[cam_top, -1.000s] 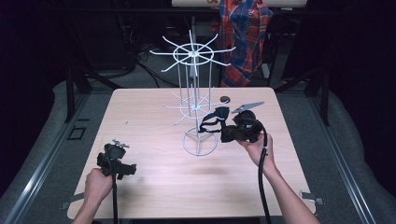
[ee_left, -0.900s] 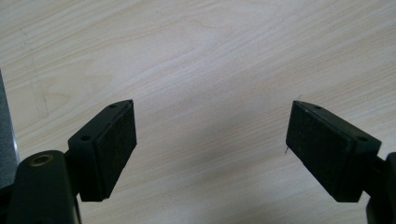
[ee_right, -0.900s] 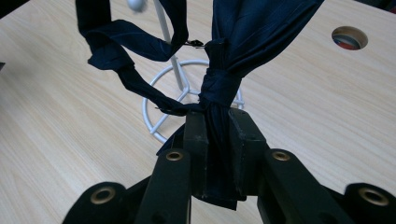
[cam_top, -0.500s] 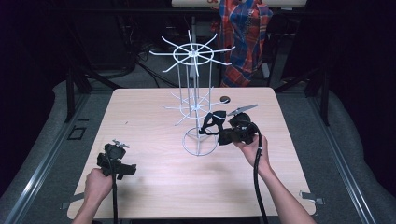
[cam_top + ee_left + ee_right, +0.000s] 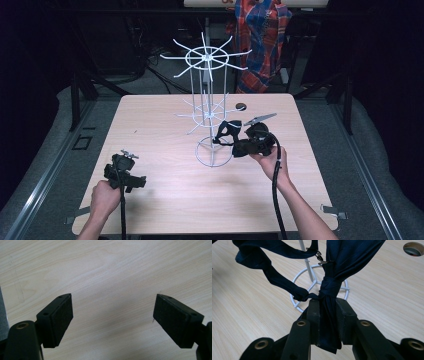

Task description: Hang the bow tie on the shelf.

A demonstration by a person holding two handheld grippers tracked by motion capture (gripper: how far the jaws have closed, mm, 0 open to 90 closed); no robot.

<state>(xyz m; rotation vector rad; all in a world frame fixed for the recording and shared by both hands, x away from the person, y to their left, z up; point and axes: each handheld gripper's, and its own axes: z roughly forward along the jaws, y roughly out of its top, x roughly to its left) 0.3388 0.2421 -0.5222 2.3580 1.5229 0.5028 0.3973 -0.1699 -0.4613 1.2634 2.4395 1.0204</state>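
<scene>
A dark navy bow tie (image 5: 342, 262) with a knotted middle is pinched between the jaws of my right gripper (image 5: 328, 305). Its strap (image 5: 274, 277) loops off to the left and ends in a small metal hook (image 5: 319, 257). In the high view my right gripper (image 5: 231, 140) holds the bow tie (image 5: 227, 131) beside the base ring of a white wire rack (image 5: 206, 100), whose arms spread out at two heights. My left gripper (image 5: 125, 172) rests near the front left of the table. It stands open (image 5: 112, 305) over bare wood with nothing between its pads.
The rack's base ring (image 5: 297, 282) lies just past the tie. A round hole (image 5: 240, 106) is cut in the light wooden table (image 5: 160, 210) behind the rack. A person in a plaid shirt (image 5: 262, 40) stands beyond the far edge. Dark floor surrounds the table.
My right gripper has moved a little to the left and toward the near edge with the bow tie, closer to the rack's base. The left gripper has stayed put.
</scene>
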